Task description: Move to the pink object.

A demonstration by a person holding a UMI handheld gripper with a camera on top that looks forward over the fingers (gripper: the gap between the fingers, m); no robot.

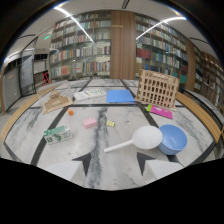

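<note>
Two dark fingertips (pixel 86 163) of the gripper (pixel 116 164) are seen low in the frame, pointing inward with a clear gap between them and nothing held, so the tool is released. Just ahead of the right fingertip a white ladle (pixel 139 139) lies on the marble table (pixel 30 132), its bowl touching a blue bowl (pixel 173 139) at the right of centre.

The pink object (pixel 90 122) (a small block, as far as can be told) sits left of centre, beyond the fingertips, beside the dark vein in the marble, with a small yellow piece (pixel 110 123) just to its right. A magenta sheet (pixel 160 111) near the wooden crate (pixel 157 88) at upper right could be mistaken for the target; the block is judged the likelier one, though this is not certain.

For the approach to be done well, the gripper should be carried forward and slightly left, the block brought between the fingertips, and the green-and-white carton (pixel 57 134) at lower left and the ladle handle avoided.

The gripper is held above the table, tilted a little downward and roughly level. The holding hand is not seen.
</note>
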